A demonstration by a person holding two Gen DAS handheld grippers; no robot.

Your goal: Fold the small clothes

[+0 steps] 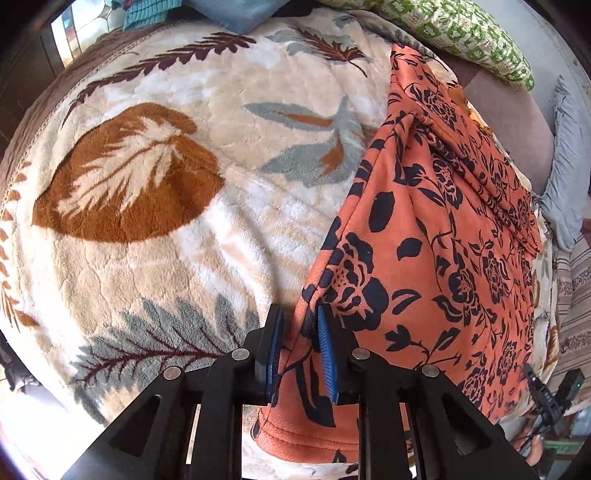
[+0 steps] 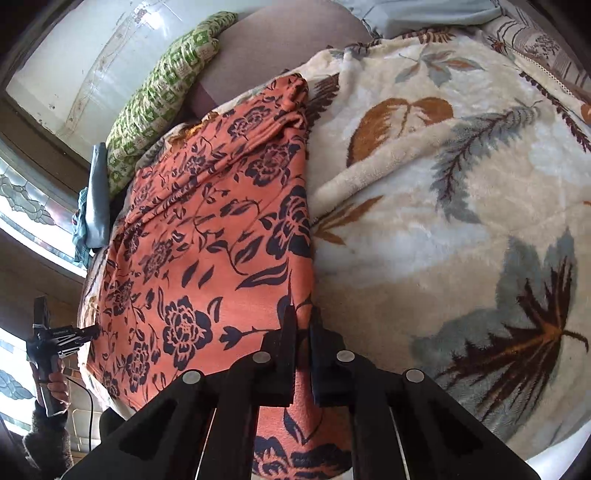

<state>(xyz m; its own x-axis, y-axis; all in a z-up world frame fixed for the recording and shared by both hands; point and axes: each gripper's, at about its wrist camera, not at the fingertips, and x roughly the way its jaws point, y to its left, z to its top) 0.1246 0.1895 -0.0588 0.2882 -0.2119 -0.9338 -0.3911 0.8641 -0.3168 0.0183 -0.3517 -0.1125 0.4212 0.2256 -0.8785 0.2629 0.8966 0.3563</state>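
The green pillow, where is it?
In the left wrist view the green pillow lies top right, past the far end of the orange flowery cloth, beside the leaf blanket.

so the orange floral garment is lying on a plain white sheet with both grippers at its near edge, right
Not quite: the orange floral garment lies on a cream plush blanket printed with leaves, not a plain white sheet, as the left wrist view shows. Both grippers are at its near edge.

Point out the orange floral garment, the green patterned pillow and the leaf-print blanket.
Orange floral garment (image 1: pixel 436 258), left wrist view, its flat middle.
Green patterned pillow (image 2: pixel 162 96), right wrist view, its middle.
Leaf-print blanket (image 1: pixel 129 173), left wrist view, brown leaf.
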